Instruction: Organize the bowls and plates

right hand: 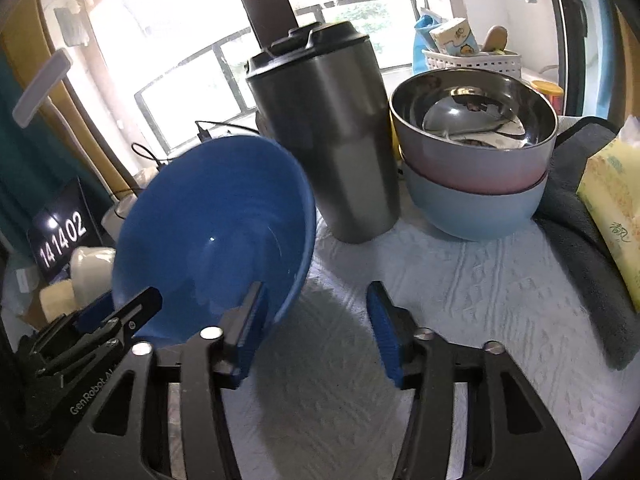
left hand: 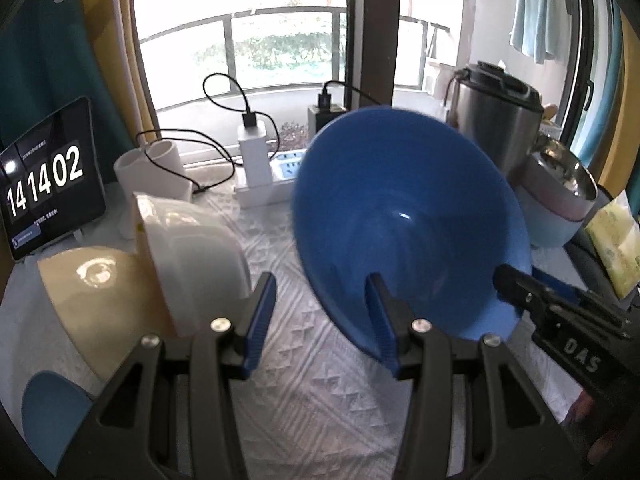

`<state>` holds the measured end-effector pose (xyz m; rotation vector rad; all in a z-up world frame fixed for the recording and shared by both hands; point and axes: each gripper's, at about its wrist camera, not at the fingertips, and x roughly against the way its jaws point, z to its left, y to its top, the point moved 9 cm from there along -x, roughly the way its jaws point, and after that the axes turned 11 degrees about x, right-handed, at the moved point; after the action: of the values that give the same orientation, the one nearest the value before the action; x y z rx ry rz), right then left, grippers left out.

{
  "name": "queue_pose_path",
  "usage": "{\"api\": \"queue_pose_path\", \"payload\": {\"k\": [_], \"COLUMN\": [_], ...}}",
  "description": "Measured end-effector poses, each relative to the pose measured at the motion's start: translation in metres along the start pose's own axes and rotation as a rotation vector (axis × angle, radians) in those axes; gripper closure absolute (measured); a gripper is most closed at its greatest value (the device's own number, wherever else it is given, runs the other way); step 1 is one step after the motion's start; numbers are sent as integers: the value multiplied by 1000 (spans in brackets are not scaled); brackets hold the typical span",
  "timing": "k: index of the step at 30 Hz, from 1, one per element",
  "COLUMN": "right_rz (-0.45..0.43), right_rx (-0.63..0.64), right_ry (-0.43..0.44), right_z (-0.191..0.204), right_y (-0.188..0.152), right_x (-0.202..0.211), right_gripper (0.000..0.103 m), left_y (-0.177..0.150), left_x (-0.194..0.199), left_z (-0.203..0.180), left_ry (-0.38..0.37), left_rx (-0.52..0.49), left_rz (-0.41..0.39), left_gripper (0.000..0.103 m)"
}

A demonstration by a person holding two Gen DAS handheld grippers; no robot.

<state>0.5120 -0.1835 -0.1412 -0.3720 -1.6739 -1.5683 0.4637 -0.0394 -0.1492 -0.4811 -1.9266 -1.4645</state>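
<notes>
A blue bowl (left hand: 408,220) stands tilted on its edge on the white cloth, its opening toward both cameras; it also shows in the right wrist view (right hand: 212,236). My left gripper (left hand: 322,316) is open, its right finger in front of the bowl's lower rim. My right gripper (right hand: 316,324) is open, its left finger by the bowl's rim; whether either touches is unclear. A white bowl (left hand: 196,252) and a cream bowl (left hand: 100,300) lie tipped at left. A steel-lined pink bowl (right hand: 476,136) sits stacked in a light blue bowl (right hand: 476,208).
A steel tumbler (right hand: 324,136) stands behind the blue bowl. A clock tablet (left hand: 48,176), white cups, chargers and a power strip (left hand: 264,176) line the window side. A tissue pack (right hand: 612,204) and a grey towel (right hand: 576,216) lie at right. Another blue dish (left hand: 52,416) shows at lower left.
</notes>
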Motion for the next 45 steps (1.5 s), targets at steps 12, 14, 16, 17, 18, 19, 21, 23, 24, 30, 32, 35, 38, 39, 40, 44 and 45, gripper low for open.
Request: {"api": "queue_pose_path", "payload": {"k": [12, 14, 16, 17, 18, 19, 21, 23, 24, 30, 32, 35, 38, 39, 40, 44, 45], "right_rz": [-12, -15, -16, -16, -16, -16, -15, -19, -20, -27, -34, -40, -43, -45, -46, -47, -47], "right_rx": [30, 24, 10, 1, -6, -7, -10, -14, -19, -37, -36, -38, -47, -49, -52, -56, -56], "right_ry": [8, -1, -3, -4, -6, -11, -16, -26, -28, -31, -34, -37, -33, -32, -32, -27, -26], "right_z": [11, 11, 9, 7, 7, 7, 7, 8, 10, 18, 19, 20, 20, 19, 20, 20, 21], "right_y": [-6, -6, -6, -7, -8, -10, -13, -21, -23, -33, -35, -41, -47, -49, -51, -63, -66], "right_x": [6, 11, 16, 19, 23, 27, 36, 44, 47, 67, 74, 86, 97, 100, 102, 116, 119], "right_gripper": [92, 93, 94, 94, 94, 95, 95, 95, 94, 94, 94, 94, 94, 93, 93, 92, 92], "left_y": [-6, -7, -9, -10, -11, -12, -15, -17, -20, -30, -34, -41, -47, -51, -54, -65, -69], "left_x": [-3, -2, -1, 1, 3, 5, 9, 15, 20, 40, 47, 58, 67, 71, 73, 83, 86], "left_z": [0, 3, 6, 7, 9, 9, 10, 9, 9, 8, 8, 7, 7, 7, 7, 8, 9], "left_ry": [-18, -18, -31, -38, -44, -48, -62, -73, -79, -94, -99, -108, -119, -124, -126, -132, -133], "left_rx": [13, 18, 27, 29, 29, 27, 32, 28, 27, 18, 16, 12, 5, 1, -1, -11, -12], "left_rz": [32, 37, 52, 57, 57, 60, 67, 63, 62, 56, 53, 57, 60, 63, 64, 68, 72], "left_gripper": [62, 68, 75, 76, 79, 79, 80, 80, 81, 81, 81, 81, 81, 81, 81, 81, 81]}}
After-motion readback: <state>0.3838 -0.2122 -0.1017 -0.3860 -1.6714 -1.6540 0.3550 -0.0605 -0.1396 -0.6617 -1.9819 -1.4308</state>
